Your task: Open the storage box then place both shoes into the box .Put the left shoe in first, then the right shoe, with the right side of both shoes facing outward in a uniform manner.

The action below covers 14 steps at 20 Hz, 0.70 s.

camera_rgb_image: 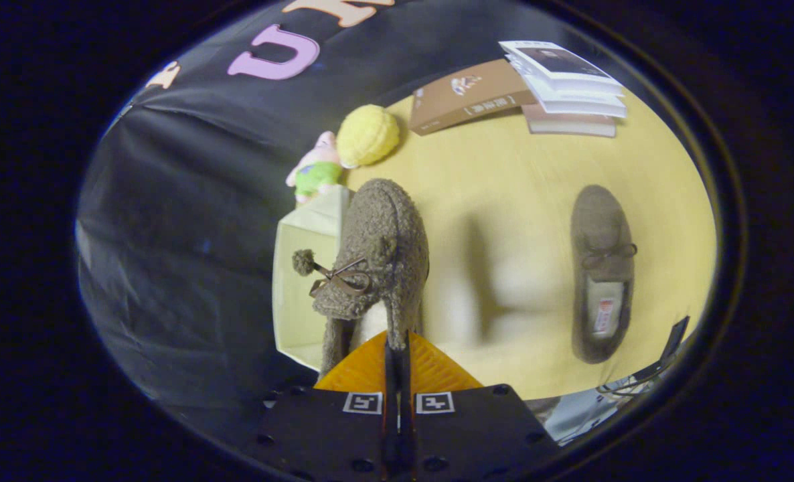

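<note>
Gripper view: gripper (397,348) pinches fuzzy shoe (377,261) (bow-tied).

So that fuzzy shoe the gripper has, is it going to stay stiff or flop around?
Likely floppy: the fuzzy shoe is pinched at its rim by the gripper and hangs over the storage box. Its woolly fabric looks soft and light. The pom-pom lace may swing.
</note>
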Available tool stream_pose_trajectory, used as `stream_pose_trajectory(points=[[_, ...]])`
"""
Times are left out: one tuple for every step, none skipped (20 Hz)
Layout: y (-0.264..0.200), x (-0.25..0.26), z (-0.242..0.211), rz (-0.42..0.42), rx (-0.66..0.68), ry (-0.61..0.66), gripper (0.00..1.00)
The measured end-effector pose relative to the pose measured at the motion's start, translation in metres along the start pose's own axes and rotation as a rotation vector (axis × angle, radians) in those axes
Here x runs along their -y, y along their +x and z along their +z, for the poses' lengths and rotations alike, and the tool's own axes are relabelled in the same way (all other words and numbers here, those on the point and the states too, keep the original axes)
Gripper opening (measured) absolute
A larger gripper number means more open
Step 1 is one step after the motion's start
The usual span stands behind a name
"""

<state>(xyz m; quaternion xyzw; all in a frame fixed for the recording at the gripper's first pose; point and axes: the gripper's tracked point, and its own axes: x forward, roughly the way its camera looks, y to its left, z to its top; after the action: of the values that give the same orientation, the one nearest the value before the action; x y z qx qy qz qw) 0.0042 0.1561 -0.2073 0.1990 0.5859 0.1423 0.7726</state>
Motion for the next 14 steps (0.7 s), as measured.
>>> stream_pose_trajectory(points=[[-0.002, -0.016, 0.001, 0.034, -0.001, 0.002, 0.05], [-0.003, -0.036, 0.001, 0.076, -0.012, 0.01, 0.05], [-0.001, -0.05, 0.0, 0.101, -0.023, 0.01, 0.05], [0.004, -0.063, -0.003, 0.122, -0.037, 0.01, 0.05], [0.012, -0.072, -0.004, 0.13, -0.051, 0.011, 0.05], [0.022, -0.08, -0.008, 0.129, -0.065, 0.015, 0.05], [0.033, -0.087, -0.012, 0.12, -0.082, 0.013, 0.04], [0.048, -0.091, -0.017, 0.104, -0.095, 0.008, 0.04], [0.063, -0.094, -0.022, 0.083, -0.104, 0.004, 0.05], [0.078, -0.097, -0.027, 0.062, -0.112, -0.009, 0.05], [0.093, -0.097, -0.032, 0.036, -0.114, -0.018, 0.05], [0.105, -0.099, -0.035, 0.019, -0.112, -0.02, 0.05], [0.117, -0.103, -0.036, 0.009, -0.11, -0.009, 0.05], [0.126, -0.105, -0.037, -0.012, -0.108, 0.004, 0.05]])
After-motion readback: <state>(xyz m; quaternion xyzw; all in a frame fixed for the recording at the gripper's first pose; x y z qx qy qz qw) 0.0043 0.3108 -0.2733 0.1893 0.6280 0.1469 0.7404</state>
